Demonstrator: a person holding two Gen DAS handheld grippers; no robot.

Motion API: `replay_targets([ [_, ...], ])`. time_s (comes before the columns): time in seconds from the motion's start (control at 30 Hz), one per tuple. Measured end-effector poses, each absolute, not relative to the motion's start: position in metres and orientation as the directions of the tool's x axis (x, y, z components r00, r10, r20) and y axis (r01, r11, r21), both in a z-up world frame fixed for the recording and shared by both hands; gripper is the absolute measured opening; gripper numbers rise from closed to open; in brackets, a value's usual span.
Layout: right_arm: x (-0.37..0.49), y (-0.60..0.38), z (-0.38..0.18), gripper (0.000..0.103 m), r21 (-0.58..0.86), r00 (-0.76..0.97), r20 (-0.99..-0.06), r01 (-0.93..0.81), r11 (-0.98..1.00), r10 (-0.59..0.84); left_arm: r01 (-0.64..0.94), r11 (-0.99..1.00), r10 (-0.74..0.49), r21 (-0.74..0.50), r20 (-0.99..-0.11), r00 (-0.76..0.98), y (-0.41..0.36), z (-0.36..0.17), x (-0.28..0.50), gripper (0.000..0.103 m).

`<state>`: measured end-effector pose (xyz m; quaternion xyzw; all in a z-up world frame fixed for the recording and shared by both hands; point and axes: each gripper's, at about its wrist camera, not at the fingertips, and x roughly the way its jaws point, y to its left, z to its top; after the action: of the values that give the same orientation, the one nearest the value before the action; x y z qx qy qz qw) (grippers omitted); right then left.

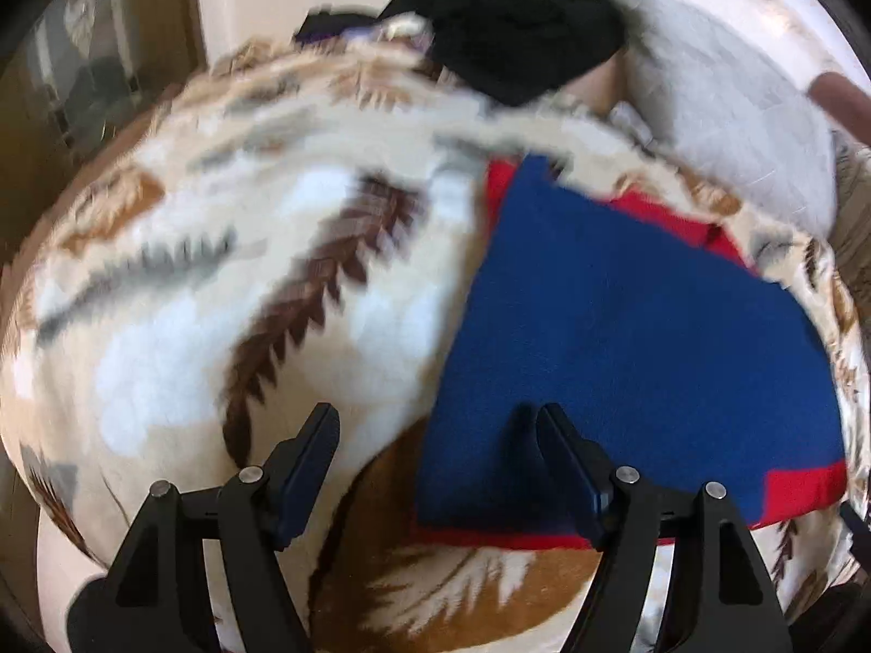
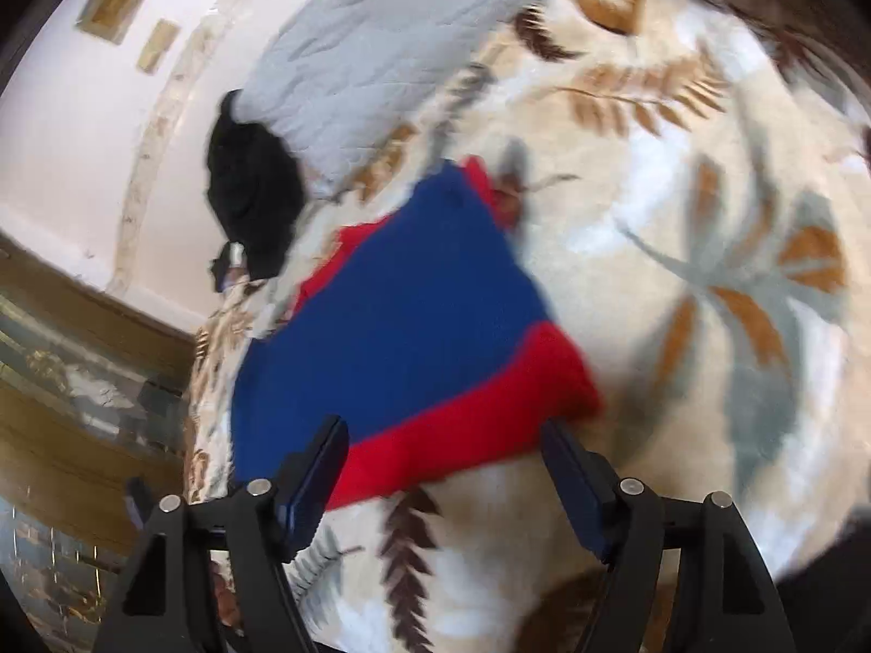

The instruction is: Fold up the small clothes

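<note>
A blue and red garment [image 1: 626, 326] lies folded flat on a leaf-patterned blanket [image 1: 218, 299]. My left gripper [image 1: 435, 413] hangs open just above the garment's near left edge, its right finger over the blue cloth, its left finger over the blanket. Nothing is pinched between its pads. In the right wrist view the same garment [image 2: 403, 315] shows its red band toward me. My right gripper [image 2: 443, 427] stands open over that red edge, with the cloth lying below and between the fingers but not pressed by them.
A black clothes pile [image 1: 522, 27] lies at the far side of the blanket, beside a grey pillow [image 1: 724, 109]. The pile [image 2: 250, 190] and pillow [image 2: 370, 54] also show in the right wrist view. A white wall [image 2: 71, 136] and wooden furniture [image 2: 81, 381] stand beyond the bed's edge.
</note>
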<state>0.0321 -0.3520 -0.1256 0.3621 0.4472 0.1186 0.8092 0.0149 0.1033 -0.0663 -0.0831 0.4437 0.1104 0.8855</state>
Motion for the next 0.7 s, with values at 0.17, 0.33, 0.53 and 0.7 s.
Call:
replay_targets([
  [0.17,0.049,-0.345,-0.152,0.077,0.792,0.513,-0.588,0.205,0.576,0.626,-0.192,0.978,0.068,-0.086,-0.733,0.676,0.079,-0.047,0.018,0.079],
  [0.33,0.065,-0.339,-0.159,0.075,0.810,0.574,-0.567,0.257,0.527,0.591,-0.183,0.982,0.076,-0.041,-0.802,0.593,0.061,-0.078,0.040,0.079],
  [0.53,0.063,-0.329,-0.123,0.009,0.626,0.597,-0.688,0.202,0.753,0.412,-0.152,0.988,0.085,-0.028,-0.722,0.687,0.046,-0.054,0.029,0.079],
  [0.7,0.057,-0.344,-0.154,0.018,0.646,0.542,-0.708,0.236,0.726,0.454,-0.159,0.986,0.128,0.041,-0.799,0.588,0.049,-0.100,0.053,0.083],
])
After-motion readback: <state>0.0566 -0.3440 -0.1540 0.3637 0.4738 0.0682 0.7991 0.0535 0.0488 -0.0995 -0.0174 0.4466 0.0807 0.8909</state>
